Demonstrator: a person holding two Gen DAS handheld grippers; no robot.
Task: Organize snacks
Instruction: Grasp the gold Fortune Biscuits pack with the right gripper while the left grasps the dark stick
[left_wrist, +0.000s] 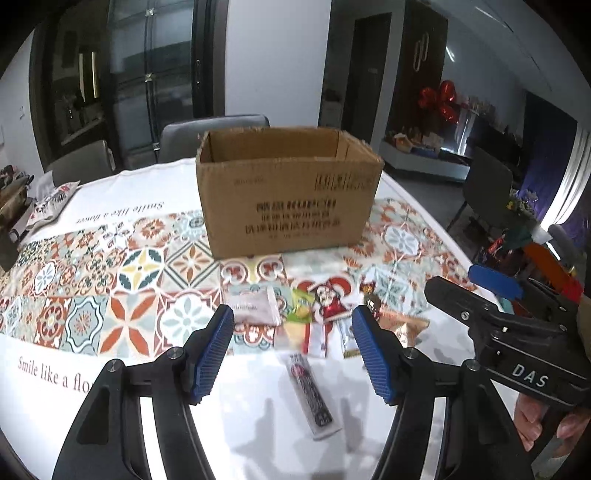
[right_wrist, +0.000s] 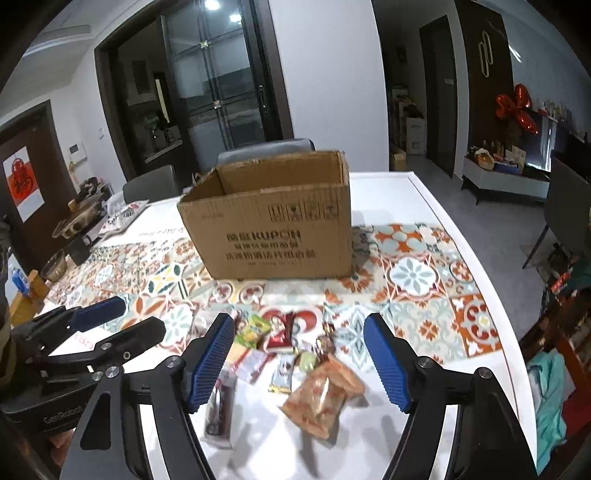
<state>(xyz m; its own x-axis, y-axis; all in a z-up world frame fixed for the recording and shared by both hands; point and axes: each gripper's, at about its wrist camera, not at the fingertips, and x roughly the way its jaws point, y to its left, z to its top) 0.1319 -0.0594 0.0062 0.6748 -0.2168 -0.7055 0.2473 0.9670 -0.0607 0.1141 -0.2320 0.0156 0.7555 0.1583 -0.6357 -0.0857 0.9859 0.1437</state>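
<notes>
Two hand-held tools hover over a patterned table where a cluster of snack packets lies in front of an open cardboard box. The left tool hangs released above a long dark packet, nothing between its blue pads. The right tool, jaws likewise spread and empty, frames an orange packet lying on the table below it.

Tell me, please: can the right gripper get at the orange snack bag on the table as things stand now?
Probably yes. The right gripper is open with nothing between its pads, and the orange snack bag lies on top of the pile just ahead of it. The left gripper is off to the side.
</notes>
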